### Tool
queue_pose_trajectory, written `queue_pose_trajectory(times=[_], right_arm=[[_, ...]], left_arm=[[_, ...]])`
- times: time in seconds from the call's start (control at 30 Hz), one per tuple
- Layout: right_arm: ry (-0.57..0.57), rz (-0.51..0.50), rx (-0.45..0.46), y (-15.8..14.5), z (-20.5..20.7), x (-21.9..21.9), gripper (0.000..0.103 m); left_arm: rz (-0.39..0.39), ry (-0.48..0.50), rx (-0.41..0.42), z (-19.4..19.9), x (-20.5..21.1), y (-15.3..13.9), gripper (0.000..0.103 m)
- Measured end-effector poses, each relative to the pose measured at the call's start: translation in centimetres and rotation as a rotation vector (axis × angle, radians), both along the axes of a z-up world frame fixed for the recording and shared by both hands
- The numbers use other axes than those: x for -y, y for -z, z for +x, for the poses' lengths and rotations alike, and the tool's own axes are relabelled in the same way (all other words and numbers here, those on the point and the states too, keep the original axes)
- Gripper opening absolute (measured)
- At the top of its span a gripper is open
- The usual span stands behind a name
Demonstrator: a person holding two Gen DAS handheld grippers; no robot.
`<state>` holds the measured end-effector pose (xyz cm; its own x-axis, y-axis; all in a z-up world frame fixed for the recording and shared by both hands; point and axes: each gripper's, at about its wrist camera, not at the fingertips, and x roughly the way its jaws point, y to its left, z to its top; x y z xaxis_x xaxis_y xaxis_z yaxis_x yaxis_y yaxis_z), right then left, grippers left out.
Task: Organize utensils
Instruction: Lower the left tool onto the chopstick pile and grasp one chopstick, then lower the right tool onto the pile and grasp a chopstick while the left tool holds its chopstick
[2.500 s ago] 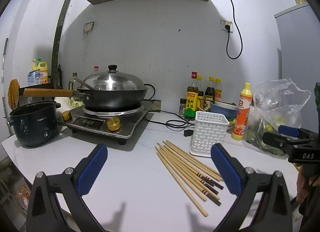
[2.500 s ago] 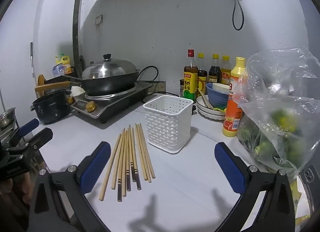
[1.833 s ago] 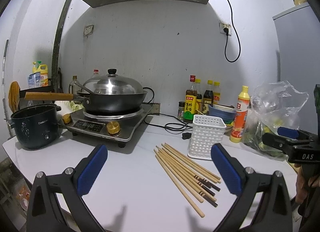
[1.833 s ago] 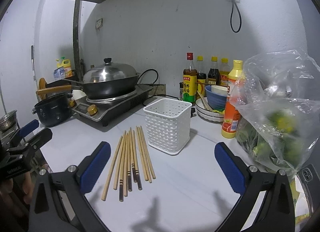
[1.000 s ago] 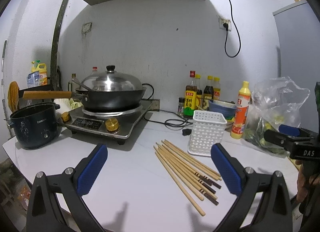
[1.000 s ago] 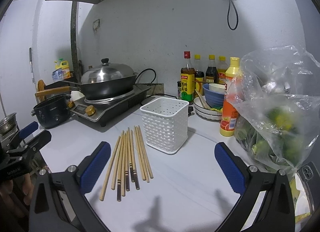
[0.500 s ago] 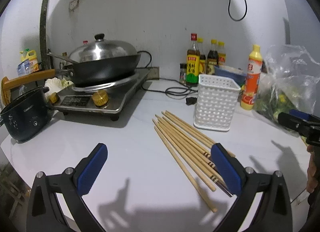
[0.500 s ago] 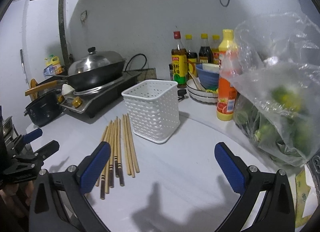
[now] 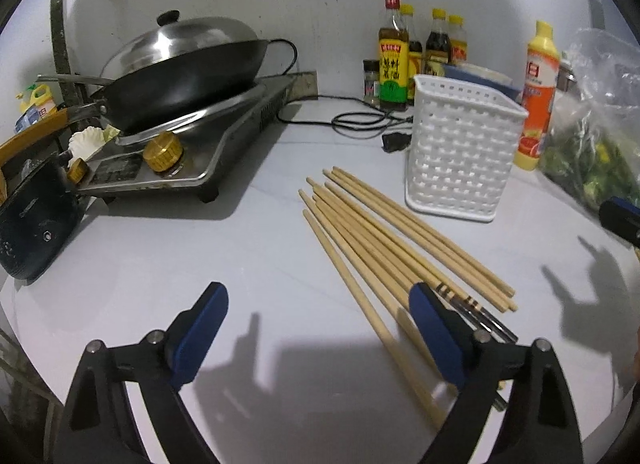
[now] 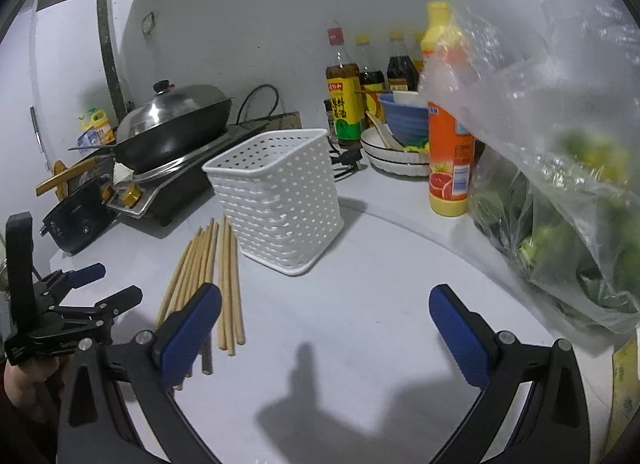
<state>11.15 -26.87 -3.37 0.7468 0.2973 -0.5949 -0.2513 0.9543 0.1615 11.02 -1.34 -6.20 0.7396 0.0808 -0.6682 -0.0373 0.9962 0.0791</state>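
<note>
Both tongs dropped in over the last second and now tilt down at the surface [image 9: 240, 248]. My left tongs [image 9: 318, 328] have just been closing a little, still wide, nothing between the pads; right pad overlaps the near ends of the chopsticks [image 9: 384, 240]. My right tongs [image 10: 326, 328] stand wide, empty. Chopsticks lie loose and flat just beside the white basket [image 10: 280, 200], none inside. Reads as approach for the first pick. Room: white counter, wok on a stove [image 9: 180, 64], sauce bottles [image 9: 394, 52], bagged greens [image 10: 560, 184].
</note>
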Motion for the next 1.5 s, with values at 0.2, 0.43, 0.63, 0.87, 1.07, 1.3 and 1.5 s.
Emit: queue_pose_trajectory(times=[0.2,0.43,0.63,0.87,1.07,1.3,1.5], right_arm=[[0.014,0.01,-0.015,0.6,0.9,1.0,0.103],[0.022,0.013,-0.032,1.1,1.8,1.7,0.103],[0.03,0.02,-0.036,0.9,2.5,2.0,0.103],[0.04,0.018,-0.018,0.1,2.5,2.2,0.103],[0.007,0.004,-0.029,0.0,2.5,1.5,0.103],[-0.073,-0.057,-0.062,-0.2,3.2,-1.5,0.103],[-0.129,-0.13,-0.066,0.4,4.1,-5.2,0.103]], left_arm=[[0.033,0.002,-0.083,2.5,0.1,1.6,0.078],[0.042,-0.001,-0.137,3.8,-0.4,2.8,0.076],[0.05,0.052,-0.199,5.0,-0.6,2.6,0.076],[-0.017,0.09,-0.218,5.3,-1.1,2.5,0.044],[-0.057,0.115,-0.21,5.3,-0.9,2.5,0.013],[-0.13,0.124,-0.2,5.0,-2.3,2.4,0.007],[-0.217,0.116,-0.153,4.3,-4.5,1.9,0.006]])
